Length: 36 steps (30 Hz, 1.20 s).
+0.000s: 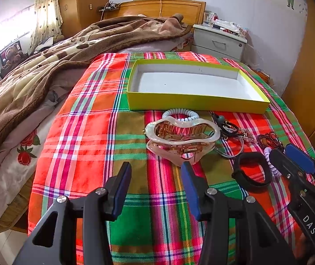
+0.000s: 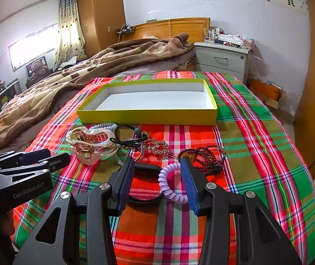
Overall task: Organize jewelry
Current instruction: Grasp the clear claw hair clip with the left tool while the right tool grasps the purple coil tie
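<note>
1. The left gripper has its jaws spread wide with nothing between the pads; it hangs over the plaid cloth, its tips just short of a large cream and amber hair claw clip.
2. The right gripper also stands spread apart. A lilac spiral hair tie and a black band lie on the cloth between its fingers; whether a pad touches the spiral tie cannot be told, and neither item is pinched.
3. The rest of the jewelry lies in a loose cluster in front of both grippers: a pale blue spiral tie behind the claw clip, black elastic ties with a grey bead, a rhinestone piece, and a dark red bead necklace by the right gripper's right finger.
4. A shallow yellow-green box with a white inside sits on the cloth just beyond the cluster, holding nothing.
5. The cloth covers the foot of a bed; a brown blanket is heaped to the left, with a wooden headboard, a white nightstand, a curtained window and wooden wardrobes around.
</note>
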Motion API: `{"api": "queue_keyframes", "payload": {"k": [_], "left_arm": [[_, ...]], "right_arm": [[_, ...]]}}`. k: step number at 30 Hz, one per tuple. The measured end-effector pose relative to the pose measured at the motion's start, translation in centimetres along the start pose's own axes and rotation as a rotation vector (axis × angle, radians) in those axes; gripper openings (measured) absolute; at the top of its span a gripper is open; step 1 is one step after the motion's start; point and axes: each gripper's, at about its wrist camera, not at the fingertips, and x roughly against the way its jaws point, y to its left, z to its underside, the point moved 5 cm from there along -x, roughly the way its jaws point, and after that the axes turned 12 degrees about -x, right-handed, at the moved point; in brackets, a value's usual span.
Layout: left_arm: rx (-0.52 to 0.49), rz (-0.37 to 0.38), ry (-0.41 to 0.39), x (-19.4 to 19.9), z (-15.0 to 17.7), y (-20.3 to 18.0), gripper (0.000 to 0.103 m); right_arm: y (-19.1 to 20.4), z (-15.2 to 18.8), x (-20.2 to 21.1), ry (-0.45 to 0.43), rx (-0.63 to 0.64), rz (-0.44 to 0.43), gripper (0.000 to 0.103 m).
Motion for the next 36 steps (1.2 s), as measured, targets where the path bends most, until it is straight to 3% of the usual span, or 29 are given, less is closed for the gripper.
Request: {"api": "queue_keyframes", "payload": {"k": [10,15,18,21,27,30,36], "left_arm": [[0.001,0.006,0.002,0.0,-0.1,0.2,0.048],[0.042,0.074,0.003,-0.4,-0.5,1.4,0.048],[0.096,0.170,0.017,-1.1,-0.9,2.5,0.048],[0.079,0.171,0.003,-1.3,-1.6,2.9,0.048],[0.091,0.260,0.030,-2.8,-2.9,2.5,0.049],[0.117,0.259,0.010,-2.8,-3.5,3.0,0.049],[0.076,0.217,0.072,-4.6,-3.9,3.1,0.049]], "right_arm": [[-0.5,-0.2,0.2,-0.003,-0.007,0.007,0.044],[-1.9,-0.5,0.4,-0.008,-0.024,0.034,0.044],[-3.2,-0.5,0.4,-0.002,-0.038,0.059,0.044],[-4.1,-0.5,0.5,0.001,-0.046,0.077,0.044],[-5.9,-0.4,0.7,0.022,-0.073,0.096,0.044],[-6.3,-0.2,0.7,0.037,-0.072,0.097,0.044],[-6.1,0.5,-0.2,0.114,-0.125,0.017,0.044]]}}
